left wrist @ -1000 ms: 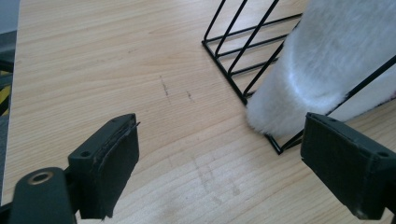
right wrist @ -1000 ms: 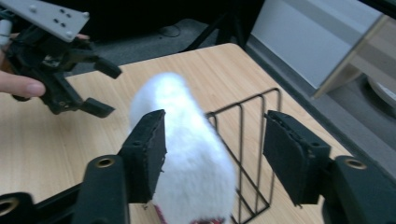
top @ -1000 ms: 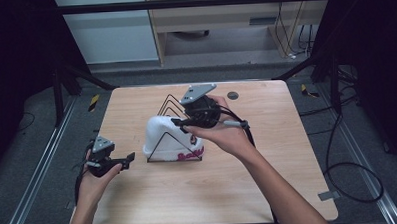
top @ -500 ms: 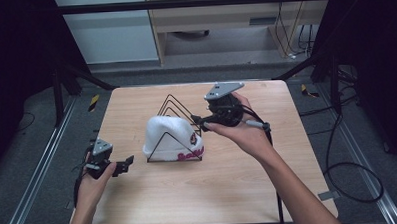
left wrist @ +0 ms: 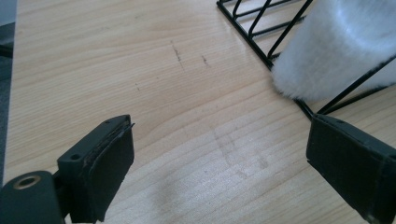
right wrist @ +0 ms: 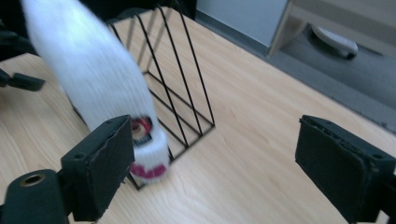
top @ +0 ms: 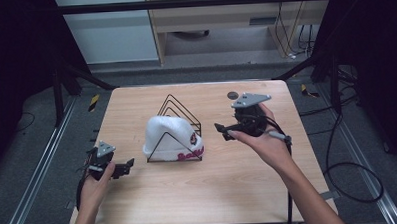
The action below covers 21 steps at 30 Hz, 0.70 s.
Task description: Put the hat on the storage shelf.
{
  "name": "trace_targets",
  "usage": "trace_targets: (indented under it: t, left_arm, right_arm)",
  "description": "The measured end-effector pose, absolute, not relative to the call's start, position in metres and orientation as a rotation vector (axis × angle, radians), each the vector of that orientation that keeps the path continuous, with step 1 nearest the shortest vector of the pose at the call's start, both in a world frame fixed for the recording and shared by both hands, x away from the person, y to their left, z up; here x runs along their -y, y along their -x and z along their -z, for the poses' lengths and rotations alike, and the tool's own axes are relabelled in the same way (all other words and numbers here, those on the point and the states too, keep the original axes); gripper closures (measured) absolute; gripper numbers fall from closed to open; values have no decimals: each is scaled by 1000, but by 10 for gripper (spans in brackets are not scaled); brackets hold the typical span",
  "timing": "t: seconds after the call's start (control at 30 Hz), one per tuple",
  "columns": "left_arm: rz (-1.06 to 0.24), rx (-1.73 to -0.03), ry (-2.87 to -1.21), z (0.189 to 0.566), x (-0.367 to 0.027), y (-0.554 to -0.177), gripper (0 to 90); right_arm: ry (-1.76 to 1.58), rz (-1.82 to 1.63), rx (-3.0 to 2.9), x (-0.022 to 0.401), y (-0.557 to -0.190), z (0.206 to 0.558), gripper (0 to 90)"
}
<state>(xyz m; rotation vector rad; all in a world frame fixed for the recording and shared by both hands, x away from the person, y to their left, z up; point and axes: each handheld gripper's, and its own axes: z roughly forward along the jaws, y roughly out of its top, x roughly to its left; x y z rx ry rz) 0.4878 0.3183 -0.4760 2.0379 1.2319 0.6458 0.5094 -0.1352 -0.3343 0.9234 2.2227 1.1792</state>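
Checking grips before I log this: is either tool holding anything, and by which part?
Nothing is held. The right tool has just been opening, with nothing between its jaws, beside the hat in the rack. The left tool is open too.

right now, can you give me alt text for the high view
A white knit hat sits in a black wire rack mid-table. The right gripper, open and empty, is beside it at right; the left gripper rests open near the table's left edge.

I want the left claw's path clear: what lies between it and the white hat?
Only bare wooden table. In the left gripper view, the open left claw faces the white hat in its black wire rack across empty wood; the high view agrees.
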Motion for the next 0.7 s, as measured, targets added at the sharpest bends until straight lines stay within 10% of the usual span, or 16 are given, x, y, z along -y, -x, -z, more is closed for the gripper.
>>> trace_targets:
  t: [0.7]
  left_arm:
    - [-617, -1292, -2043, 502, -319, -494, 69]
  right_arm:
    - [-1360, -987, -2228, 232, -489, 477, 103]
